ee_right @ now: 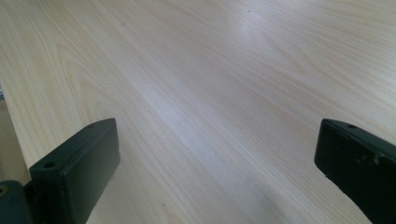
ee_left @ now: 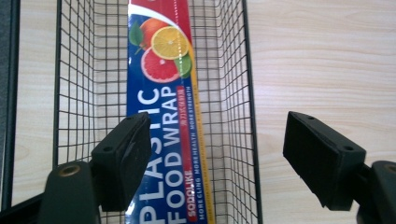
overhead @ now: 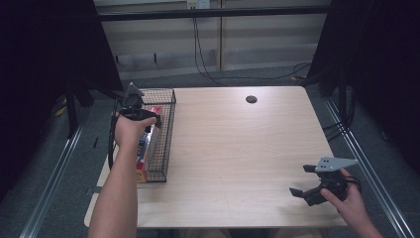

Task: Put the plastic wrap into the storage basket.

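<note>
The long blue-and-red cardboard box of plastic food wrap (ee_left: 163,116) lies lengthwise inside the black wire mesh basket (overhead: 168,130) at the left edge of the pale wooden table (overhead: 237,148), and the left gripper (ee_left: 217,154) hangs just above that basket with its jaws wide and empty, one over the box and one outside the basket's wall. To me that reads as a box just set down or about to be fetched. The right gripper (overhead: 304,181) waits well away from the basket near the table's opposite corner, jaws wide over bare wood, seemingly parked out of the way

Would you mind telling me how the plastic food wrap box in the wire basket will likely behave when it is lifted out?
The plastic food wrap box is long and narrow, so gripped near one end it would probably droop or swing. Its glossy print suggests a slightly slippery surface. Lying lengthwise in the wire basket, it may catch on the mesh unless raised fairly level by the open left tongs.
</note>
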Available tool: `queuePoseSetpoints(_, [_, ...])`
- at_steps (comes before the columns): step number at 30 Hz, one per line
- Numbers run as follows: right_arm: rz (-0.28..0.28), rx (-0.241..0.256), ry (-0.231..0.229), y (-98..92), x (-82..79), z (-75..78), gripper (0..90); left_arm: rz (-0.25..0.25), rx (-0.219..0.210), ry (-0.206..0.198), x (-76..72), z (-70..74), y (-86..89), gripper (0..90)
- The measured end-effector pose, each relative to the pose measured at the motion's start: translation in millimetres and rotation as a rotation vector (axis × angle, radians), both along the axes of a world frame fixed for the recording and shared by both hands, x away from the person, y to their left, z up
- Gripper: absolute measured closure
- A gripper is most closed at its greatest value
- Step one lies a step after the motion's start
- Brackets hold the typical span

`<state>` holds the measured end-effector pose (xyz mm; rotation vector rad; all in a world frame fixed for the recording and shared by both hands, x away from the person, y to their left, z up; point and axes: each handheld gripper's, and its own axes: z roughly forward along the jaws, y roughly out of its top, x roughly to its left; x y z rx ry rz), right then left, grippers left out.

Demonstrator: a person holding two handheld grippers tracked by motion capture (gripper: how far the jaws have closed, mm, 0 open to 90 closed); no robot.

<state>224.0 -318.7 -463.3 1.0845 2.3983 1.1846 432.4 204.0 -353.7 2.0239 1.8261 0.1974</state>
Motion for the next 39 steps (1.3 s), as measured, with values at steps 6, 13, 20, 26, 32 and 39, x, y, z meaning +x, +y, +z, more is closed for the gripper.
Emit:
queuePoseSetpoints(6, [-0.001, 0.004, 0.000, -1.0, 0.7, -0.4, 0.1, -0.027, -0.021, -0.014, -3.1, 1.2, -7.6, 23.1])
queuePoseSetpoints(13, [0.000, 0.005, 0.000, -0.8, 0.8, -0.4, 0.1, -0.064, -0.045, -0.029, -8.1, 0.0, -18.2, 22.2])
queuePoseSetpoints(20, [0.001, -0.001, 0.000, -0.6, 0.8, 0.3, 0.1, -0.093, -0.061, -0.045, -11.5, 0.4, -29.3, 21.6])
queuePoseSetpoints(26, [0.008, -0.003, 0.003, -0.1, 1.4, 0.1, 0.1, -0.138, -0.068, -0.052, -15.0, 2.5, -44.3, 21.1])
queuePoseSetpoints(32, [0.006, -0.003, -0.001, 0.0, 1.1, 0.6, 0.1, -0.165, -0.090, -0.074, -19.1, 5.3, -57.4, 20.4])
queuePoseSetpoints(39, [0.007, 0.001, 0.002, -0.1, 0.8, 0.7, 0.1, -0.201, -0.096, -0.088, -23.1, 6.3, -69.9, 18.6])
